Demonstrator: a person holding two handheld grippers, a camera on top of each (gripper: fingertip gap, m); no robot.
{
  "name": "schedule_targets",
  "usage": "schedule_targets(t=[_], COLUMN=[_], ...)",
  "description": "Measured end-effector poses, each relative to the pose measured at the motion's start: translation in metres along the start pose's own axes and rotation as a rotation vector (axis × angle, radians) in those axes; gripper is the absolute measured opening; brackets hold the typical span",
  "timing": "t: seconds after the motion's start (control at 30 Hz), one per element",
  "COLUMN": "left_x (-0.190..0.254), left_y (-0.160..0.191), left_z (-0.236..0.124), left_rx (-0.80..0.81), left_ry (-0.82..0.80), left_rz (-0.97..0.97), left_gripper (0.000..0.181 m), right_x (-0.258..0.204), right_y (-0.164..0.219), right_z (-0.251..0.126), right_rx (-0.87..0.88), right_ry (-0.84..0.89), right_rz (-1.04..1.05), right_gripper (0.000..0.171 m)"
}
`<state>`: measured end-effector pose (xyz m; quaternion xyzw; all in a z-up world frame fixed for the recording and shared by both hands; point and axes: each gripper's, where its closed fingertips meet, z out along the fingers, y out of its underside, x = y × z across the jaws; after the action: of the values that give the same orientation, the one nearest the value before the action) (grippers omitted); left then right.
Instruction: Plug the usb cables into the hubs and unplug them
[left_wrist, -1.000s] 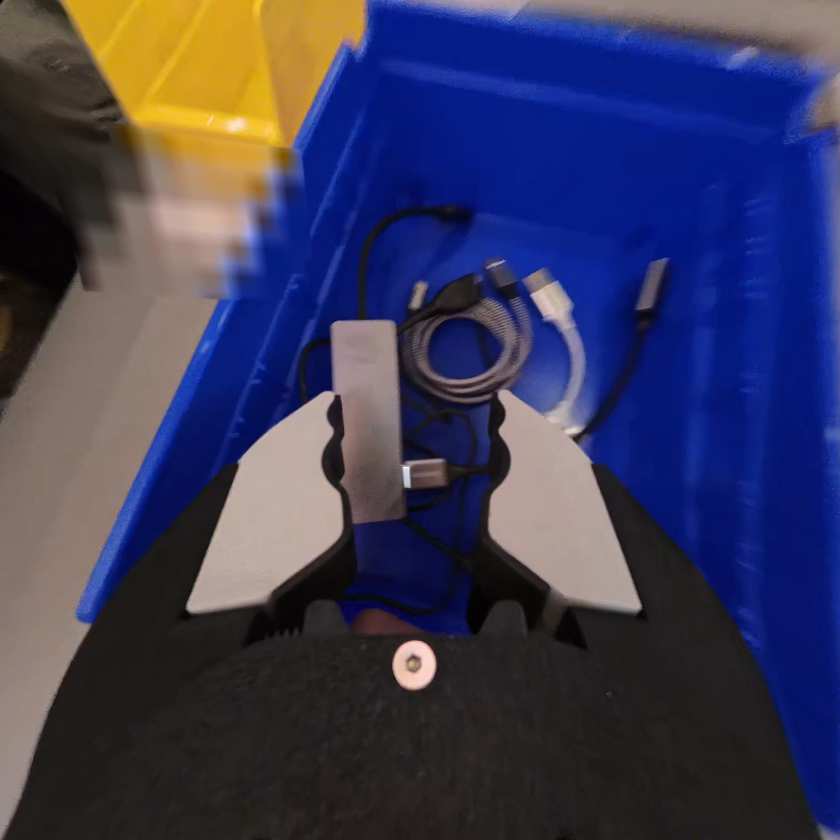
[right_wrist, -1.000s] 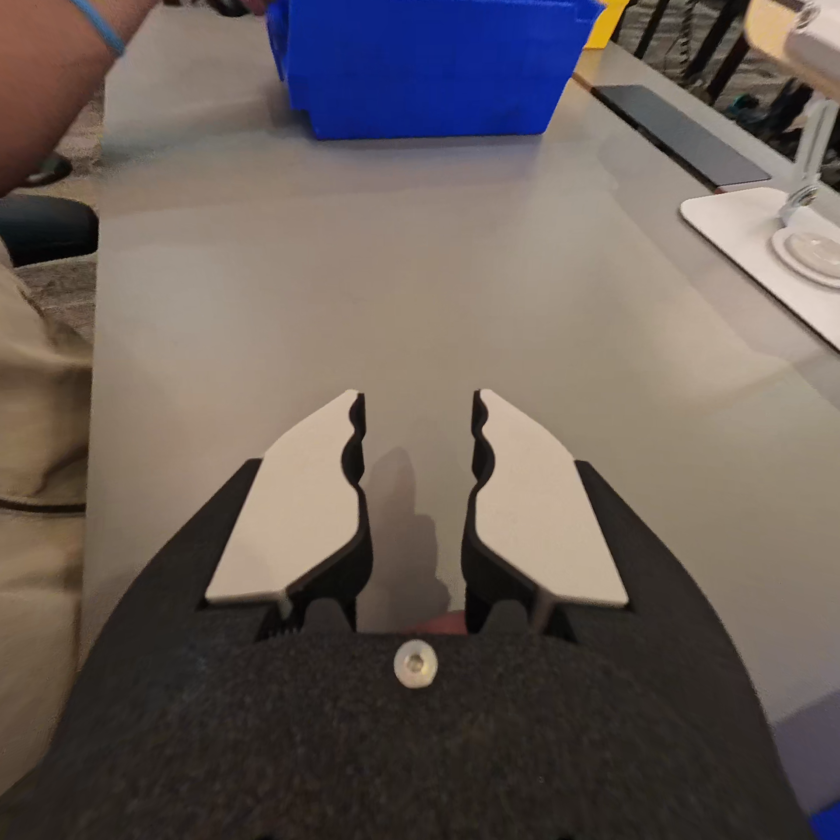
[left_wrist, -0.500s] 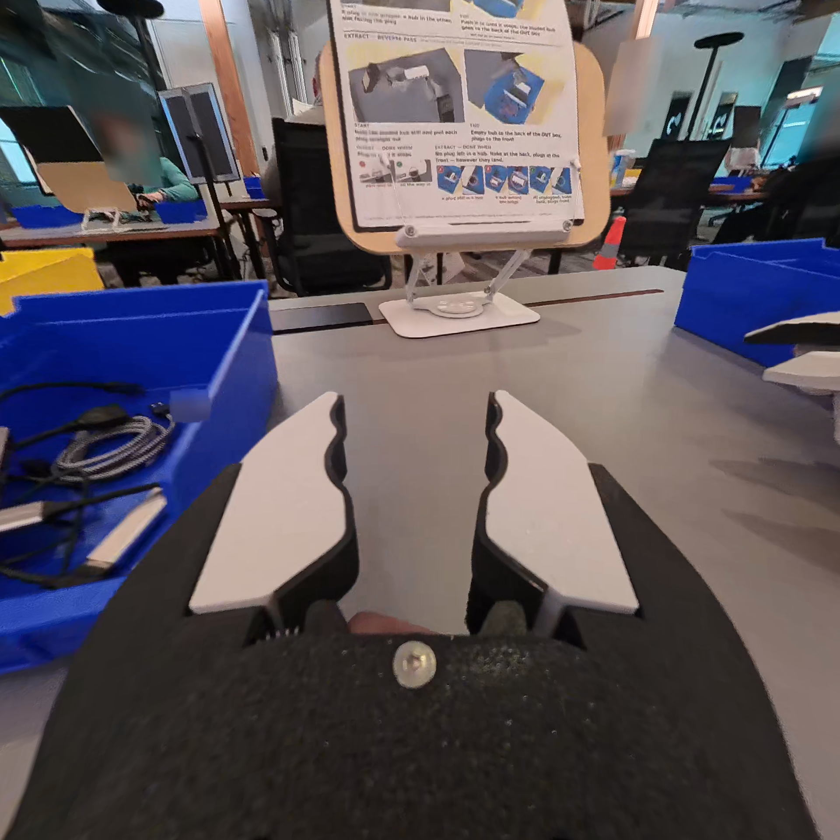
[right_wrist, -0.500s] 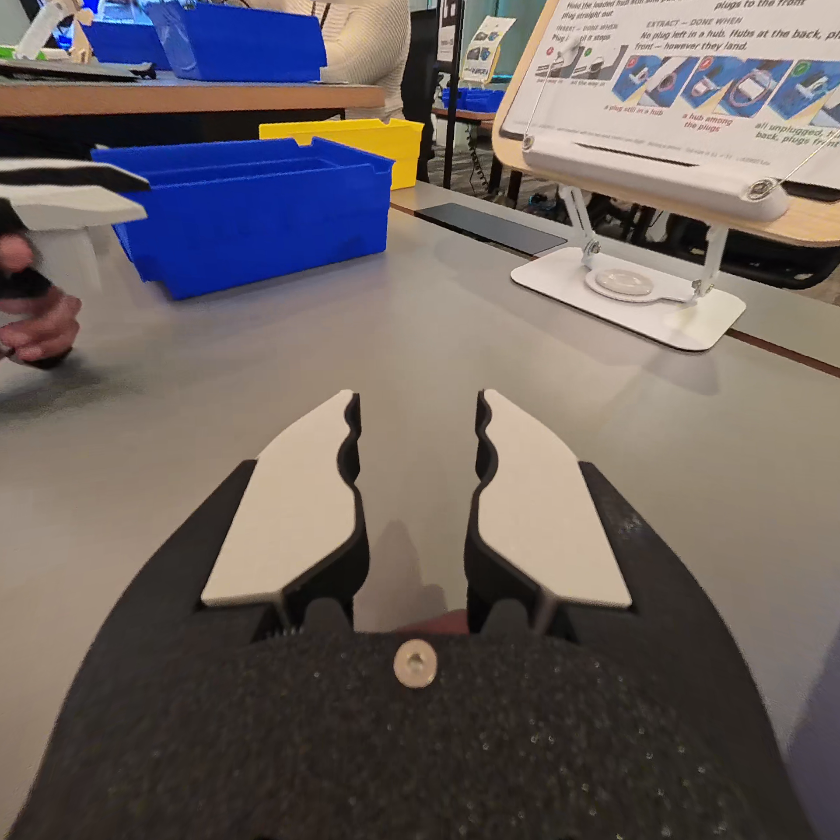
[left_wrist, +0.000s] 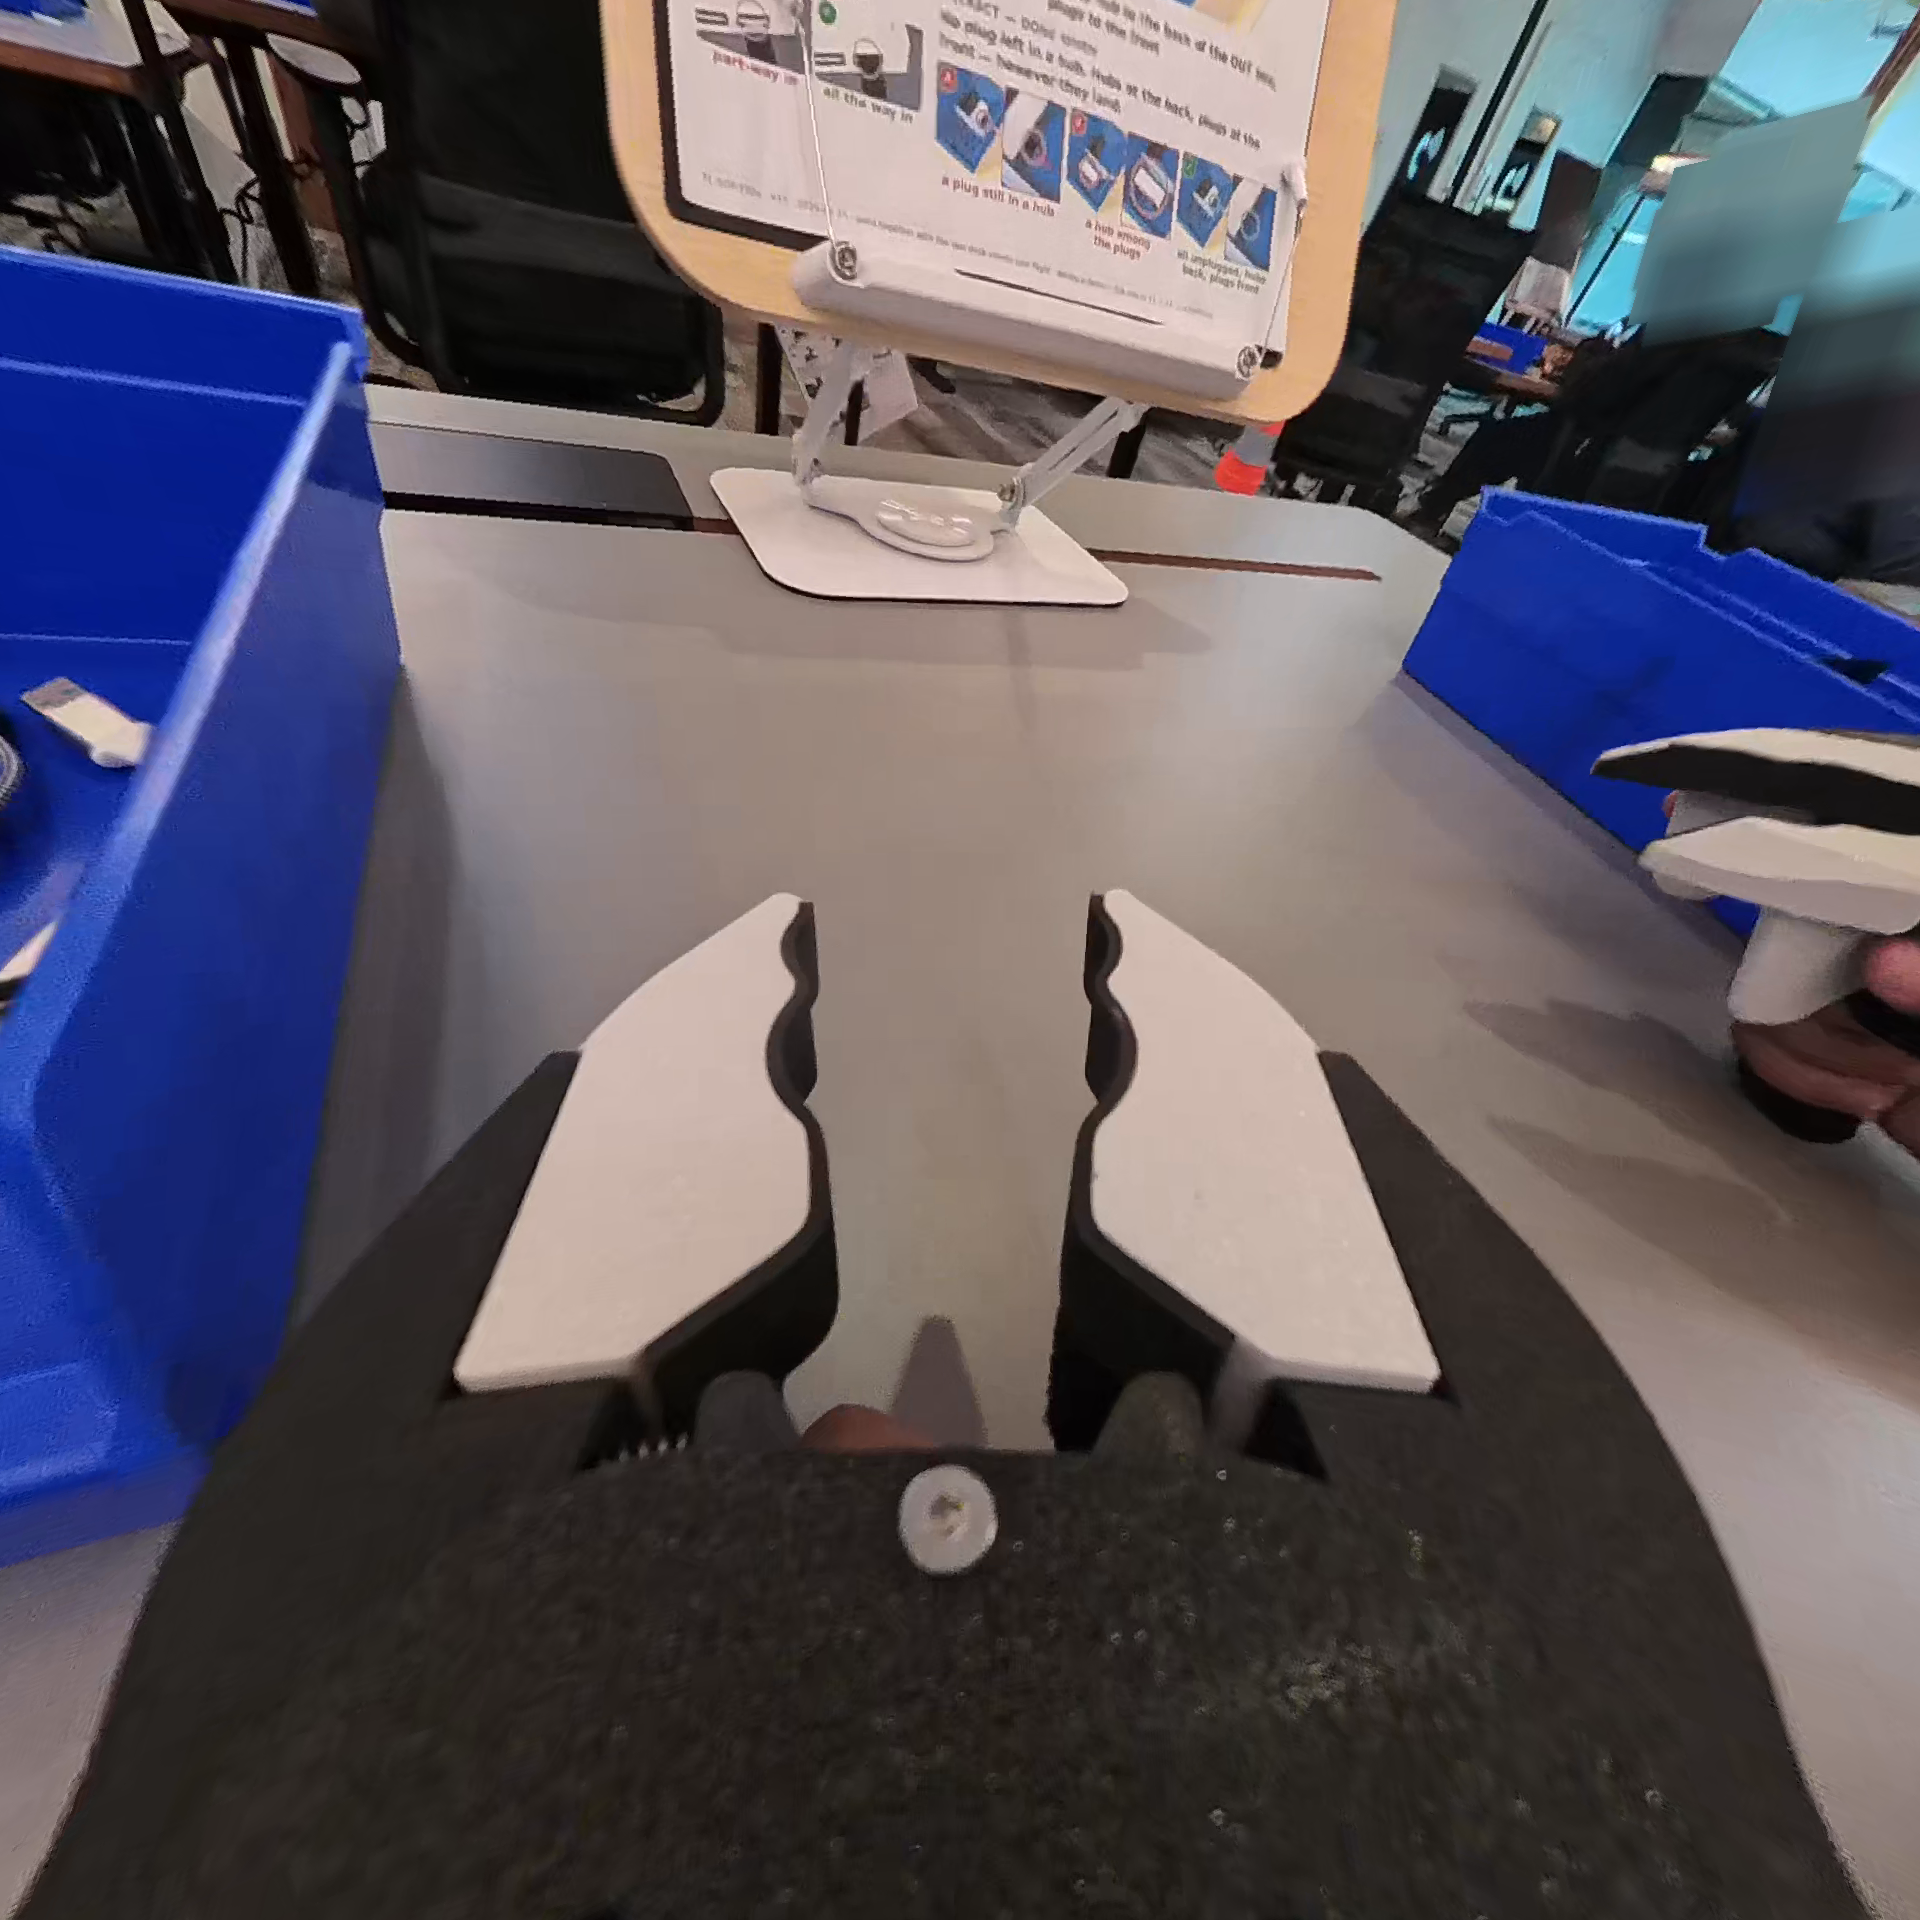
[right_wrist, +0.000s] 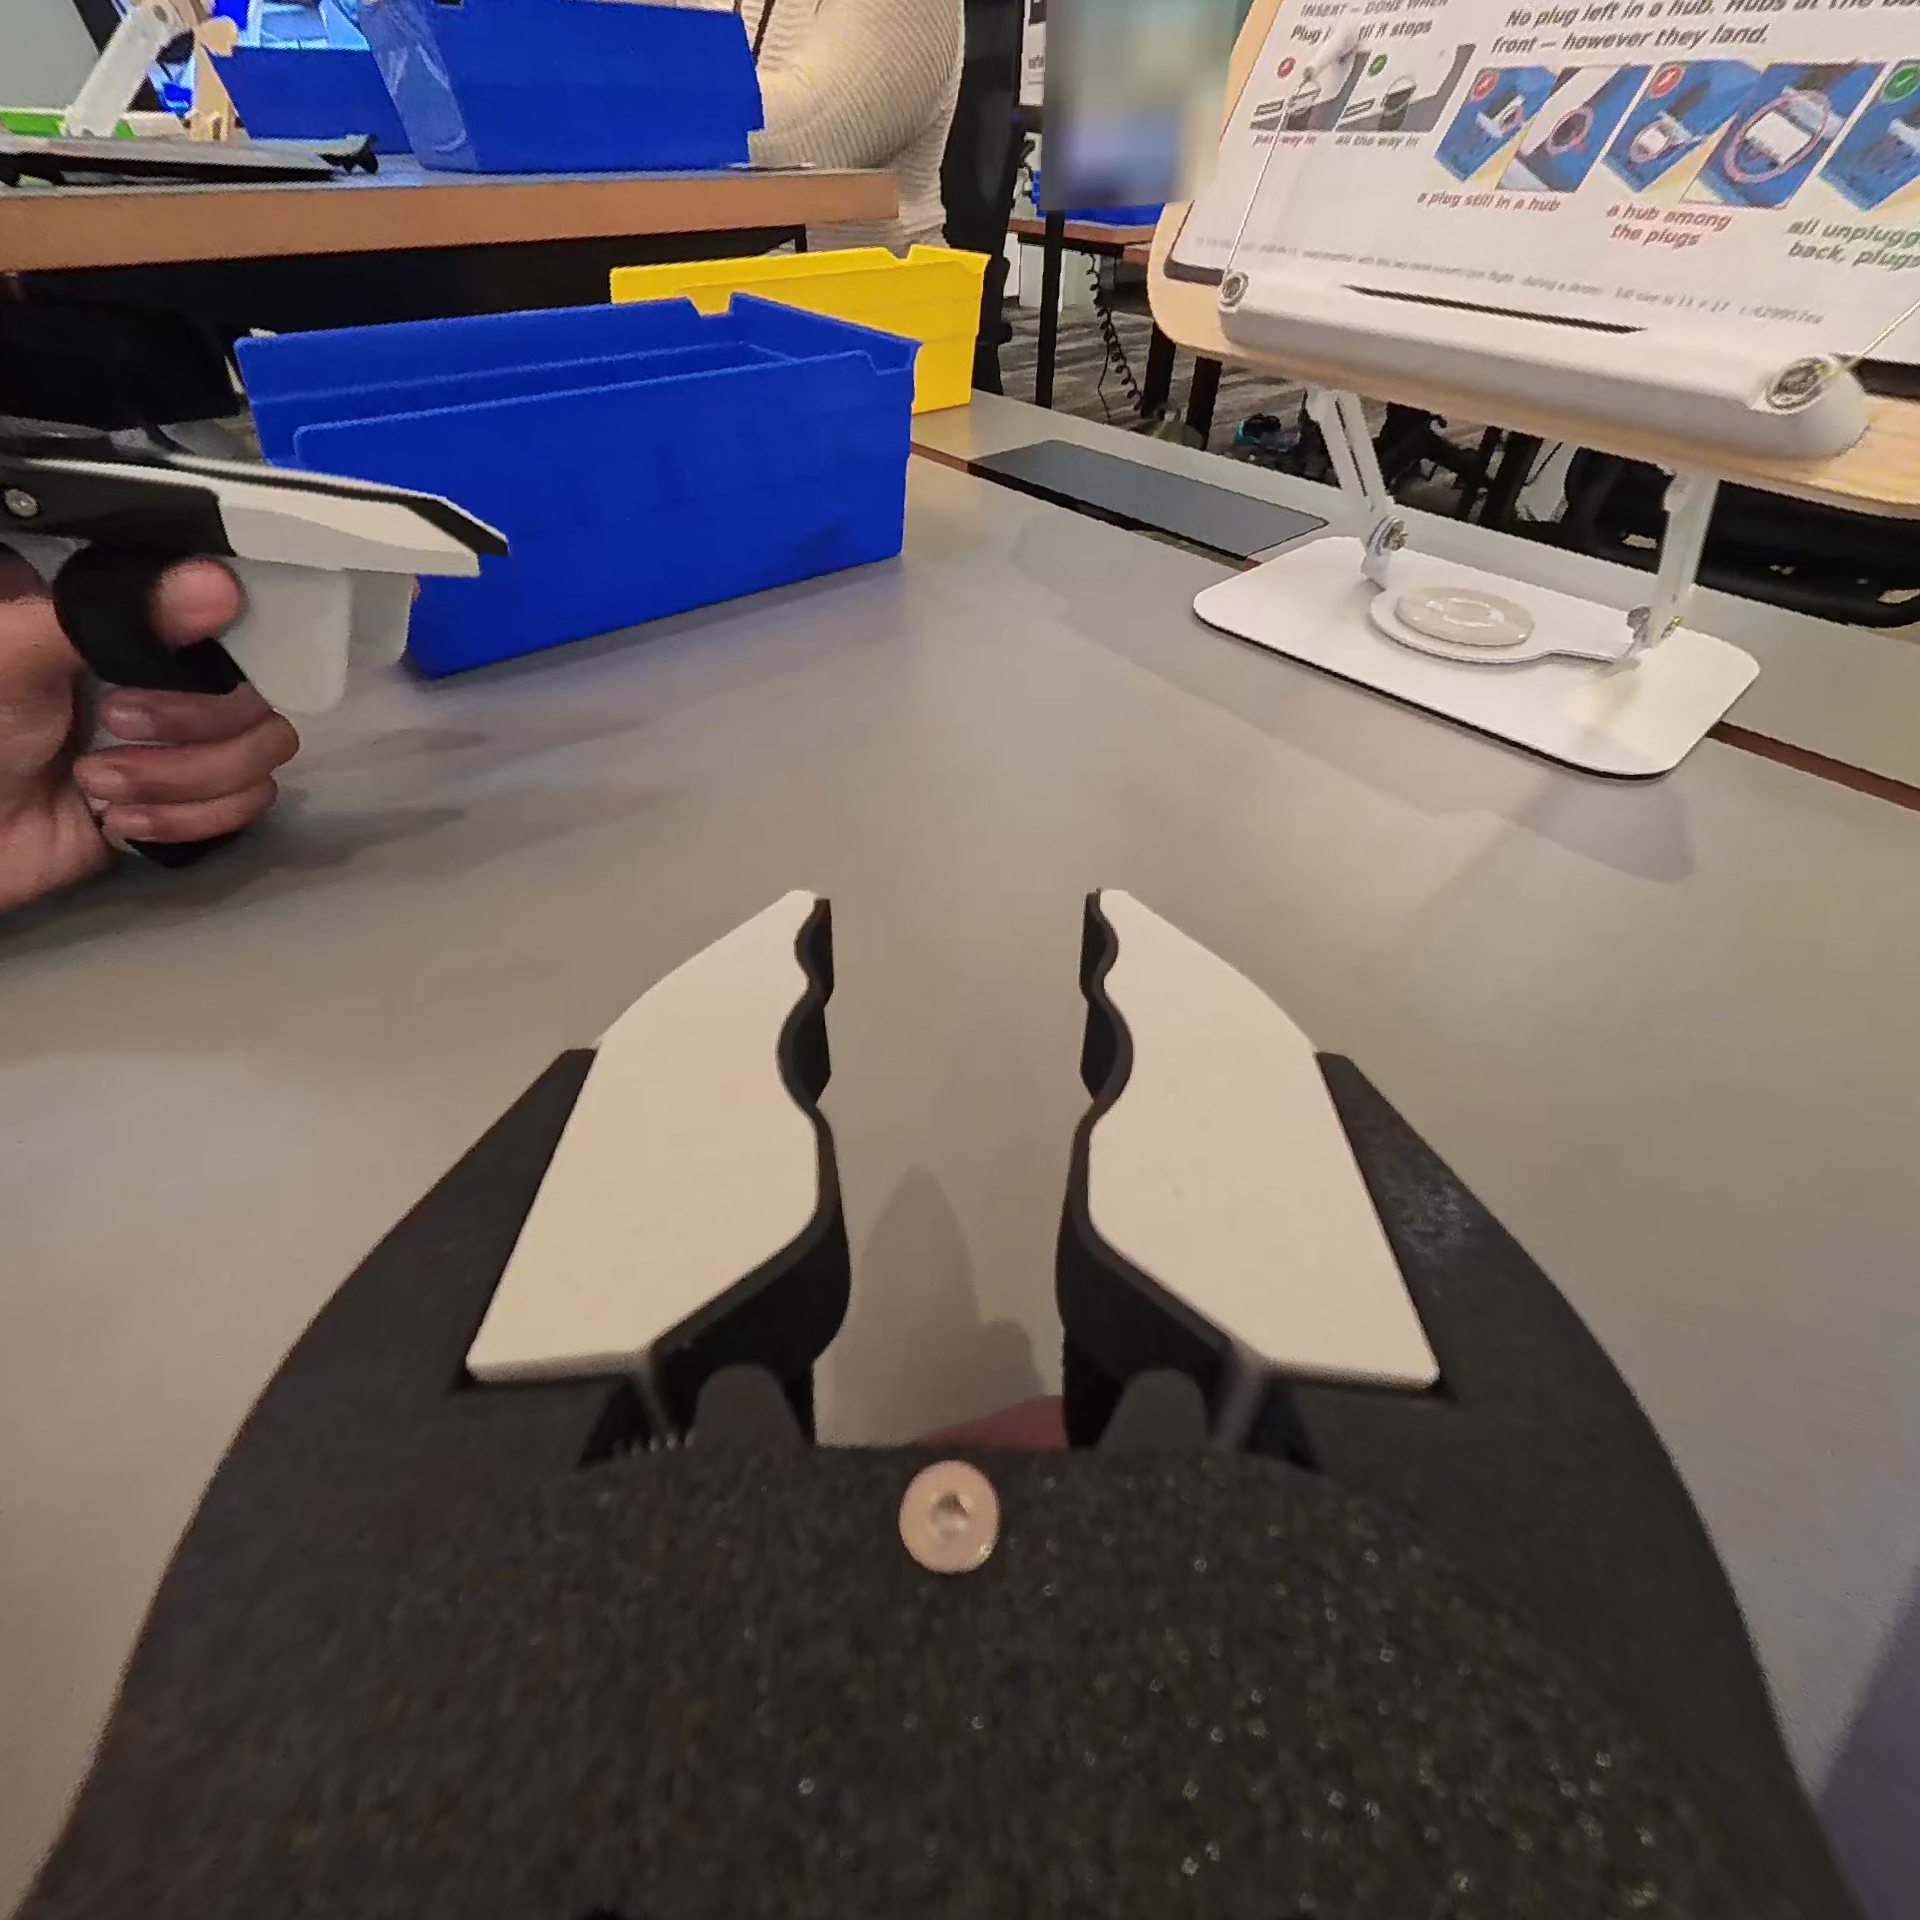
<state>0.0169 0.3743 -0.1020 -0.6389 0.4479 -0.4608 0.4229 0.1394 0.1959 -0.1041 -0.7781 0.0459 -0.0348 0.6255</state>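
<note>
My left gripper (left_wrist: 951, 904) is open and empty, low over the bare grey table (left_wrist: 935, 779). A blue bin (left_wrist: 208, 831) stands just to its left. Only a small silver connector piece (left_wrist: 88, 722) and a bit of braided cable (left_wrist: 5, 769) show inside it; the hubs are out of sight. My right gripper (right_wrist: 956, 904) is open and empty over the same table. It shows at the right edge of the left wrist view (left_wrist: 1621, 810). The left gripper (right_wrist: 488, 545) shows side-on in the right wrist view, held by a hand (right_wrist: 135, 748) in front of the blue bin (right_wrist: 623, 488).
A white stand with an instruction board (left_wrist: 935, 530) stands at the table's far edge, also in the right wrist view (right_wrist: 1475, 644). A second blue bin (left_wrist: 1662, 665) is at the right. A yellow bin (right_wrist: 862, 301) sits behind the left bin, a black flat pad (right_wrist: 1143, 494) beside it. The small silver connector piece (left_wrist: 88, 722) is about 25 centimeters from my left fingertips.
My left gripper came out of the blue bin, where it hovered open around a silver hub, and now faces the table middle. My right gripper swung right, toward the stand.
</note>
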Motion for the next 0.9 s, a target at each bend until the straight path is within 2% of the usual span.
schedule_targets(t=[0.3, 0.67, 0.73, 0.8, 0.87, 0.9], left_x=[0.01, 0.007, 0.004, -0.033, -0.085, -0.117], left_y=[0.007, 0.006, -0.015, -0.049, -0.066, -0.071], left_z=[0.005, 0.002, -0.015, -0.041, -0.059, -0.065], left_rx=[-0.041, -0.041, -0.007, -0.02, -0.163, -0.212], left_ry=[-0.056, -0.048, -0.029, -0.132, -0.192, -0.24], left_rz=[0.156, 0.118, 0.098, 0.157, 0.16, 0.145], left_gripper=[0.048, 0.048, 0.045, 0.045, 0.056, 0.053], right_x=[-0.001, -0.002, -0.002, -0.001, -0.002, -0.003], right_y=[0.001, 0.001, 0.001, 0.001, 0.001, 0.001], right_z=[0.0, 0.0, 0.0, 0.0, 0.0, 0.0], right_rx=[-0.006, -0.009, -0.01, -0.006, -0.006, -0.01], right_ry=[-0.013, -0.015, -0.016, -0.017, -0.022, -0.025], right_rz=[0.004, 0.003, 0.006, 0.009, 0.007, 0.004], right_gripper=[0.045, 0.045, 0.045, 0.045, 0.045, 0.045])
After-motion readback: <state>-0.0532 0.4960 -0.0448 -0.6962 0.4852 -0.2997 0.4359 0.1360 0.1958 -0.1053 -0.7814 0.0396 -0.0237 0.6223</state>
